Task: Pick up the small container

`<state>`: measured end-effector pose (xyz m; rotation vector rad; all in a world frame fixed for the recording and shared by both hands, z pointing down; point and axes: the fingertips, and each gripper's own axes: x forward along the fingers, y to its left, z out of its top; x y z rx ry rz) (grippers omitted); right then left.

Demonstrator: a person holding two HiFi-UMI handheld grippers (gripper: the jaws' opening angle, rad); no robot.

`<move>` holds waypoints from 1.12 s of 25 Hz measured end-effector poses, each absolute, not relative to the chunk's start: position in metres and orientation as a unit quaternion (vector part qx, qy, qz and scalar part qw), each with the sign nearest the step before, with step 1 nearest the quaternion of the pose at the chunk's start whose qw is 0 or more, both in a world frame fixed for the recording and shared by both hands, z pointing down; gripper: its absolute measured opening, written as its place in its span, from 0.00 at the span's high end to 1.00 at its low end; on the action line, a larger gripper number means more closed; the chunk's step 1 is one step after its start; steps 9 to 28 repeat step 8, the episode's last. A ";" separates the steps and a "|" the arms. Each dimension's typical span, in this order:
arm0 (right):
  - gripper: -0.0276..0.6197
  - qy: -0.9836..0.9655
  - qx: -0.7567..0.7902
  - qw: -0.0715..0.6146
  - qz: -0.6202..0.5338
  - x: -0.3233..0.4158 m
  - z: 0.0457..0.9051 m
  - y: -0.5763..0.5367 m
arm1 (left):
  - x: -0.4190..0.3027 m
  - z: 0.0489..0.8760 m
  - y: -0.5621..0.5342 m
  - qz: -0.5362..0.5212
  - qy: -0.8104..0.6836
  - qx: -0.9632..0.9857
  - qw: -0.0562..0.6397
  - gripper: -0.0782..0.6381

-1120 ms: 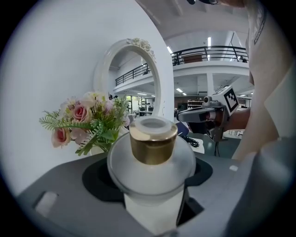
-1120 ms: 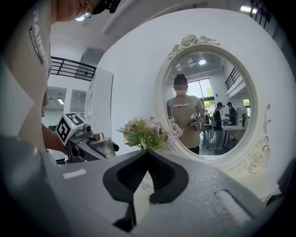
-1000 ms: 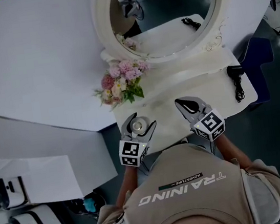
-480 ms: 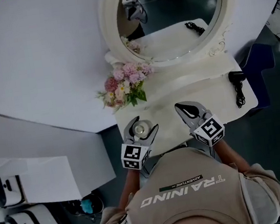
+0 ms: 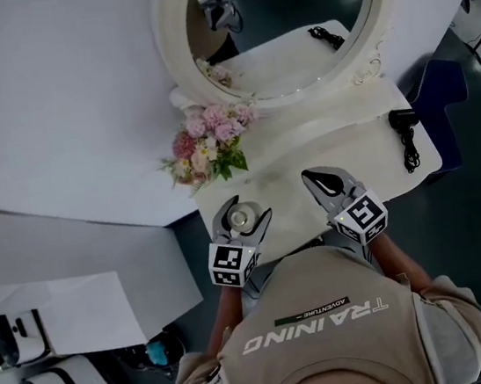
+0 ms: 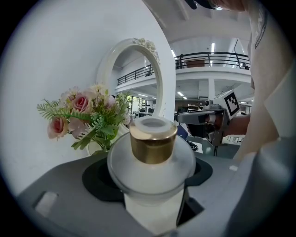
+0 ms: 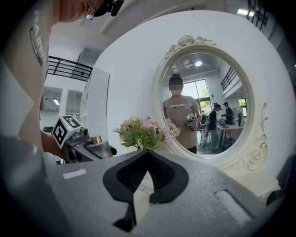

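Note:
The small container (image 6: 152,149) is a frosted jar with a gold collar and a white top. My left gripper (image 6: 152,192) is shut on its body, and the jar fills the middle of the left gripper view. In the head view the container (image 5: 239,218) sits between the left gripper's (image 5: 243,220) jaws above the near-left corner of the white dressing table (image 5: 342,159); whether it rests on the table cannot be told. My right gripper (image 5: 308,175) is shut and empty over the table's front middle. In the right gripper view its tips (image 7: 147,153) meet, with the held container (image 7: 99,146) to the left.
A large oval mirror (image 5: 275,26) in a white frame stands at the table's back. A pink flower bouquet (image 5: 209,142) sits at the back left, just beyond the left gripper. A black hair dryer (image 5: 404,124) with its cord lies at the right end.

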<state>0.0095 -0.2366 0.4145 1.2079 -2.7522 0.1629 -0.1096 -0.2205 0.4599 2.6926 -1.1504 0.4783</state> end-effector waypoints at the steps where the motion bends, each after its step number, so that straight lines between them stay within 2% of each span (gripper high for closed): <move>1: 0.95 -0.912 0.400 0.068 0.056 0.010 0.417 -0.236 | -0.109 0.461 -0.220 0.161 -0.385 0.904 0.088 0.39; 28: 0.95 -0.914 0.396 0.075 0.056 0.009 0.422 -0.234 | -0.104 0.468 -0.216 0.164 -0.384 0.903 0.097 0.39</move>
